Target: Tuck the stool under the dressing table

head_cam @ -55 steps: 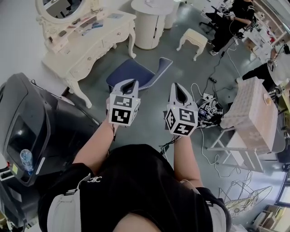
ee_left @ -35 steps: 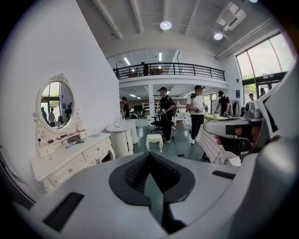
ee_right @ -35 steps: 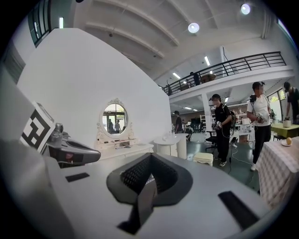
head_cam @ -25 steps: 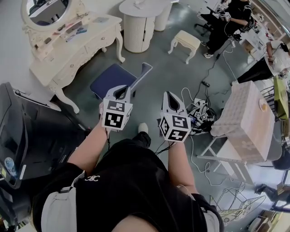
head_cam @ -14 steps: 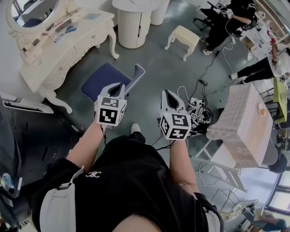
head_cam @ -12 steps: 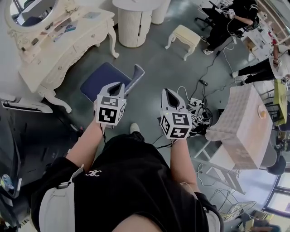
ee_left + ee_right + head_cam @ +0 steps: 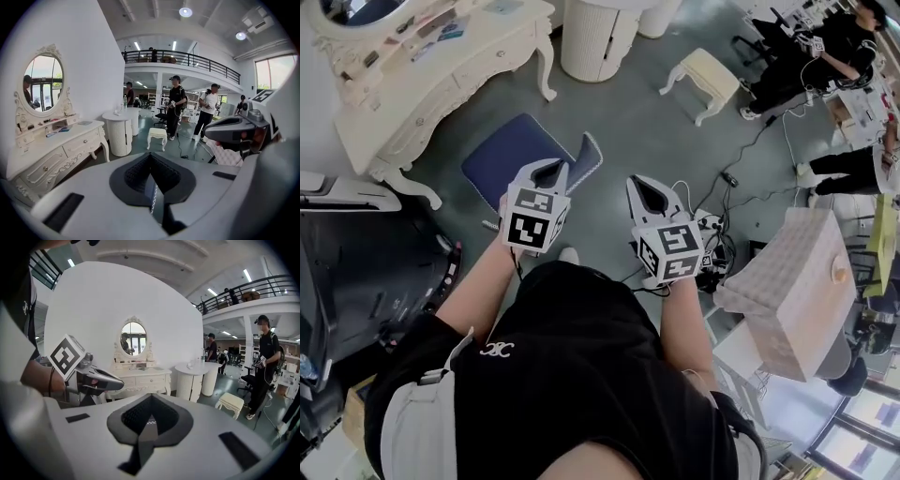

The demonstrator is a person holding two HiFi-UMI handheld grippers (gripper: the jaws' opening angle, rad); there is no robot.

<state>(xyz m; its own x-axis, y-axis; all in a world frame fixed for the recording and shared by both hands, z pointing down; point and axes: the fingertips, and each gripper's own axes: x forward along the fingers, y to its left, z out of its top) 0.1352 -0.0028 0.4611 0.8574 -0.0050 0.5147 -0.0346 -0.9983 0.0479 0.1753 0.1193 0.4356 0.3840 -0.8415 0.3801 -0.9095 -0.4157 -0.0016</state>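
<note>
Plainly apart from any work, the stool (image 7: 709, 75) stands upright on the grey floor, at about one o'clock from the two grippers in the head view. It is cream, with a padded oblong top and short curved legs. The round white cabinet (image 7: 594, 39) is at its ten o'clock, and a person in black (image 7: 811, 58) is at its three o'clock. The cream dressing table (image 7: 441, 80) lies at about eleven o'clock from the grippers, well apart from the stool, with a blue padded seat (image 7: 520, 157) on the floor between the table and the hands.

Both tongs are pressed together on nothing. The left gripper (image 7: 549, 171) and the right gripper (image 7: 641, 187) are held side by side in front of the person's body, clear of the stool.

Only part of the dressing table shows in the head view, as the oval mirror is cut off by the top edge. The stool's far legs are mostly hidden beneath its top. In each gripper view the grey housing fills the lower half and hides the floor nearest the jaws, so the blue seat cannot be made out there.
</note>
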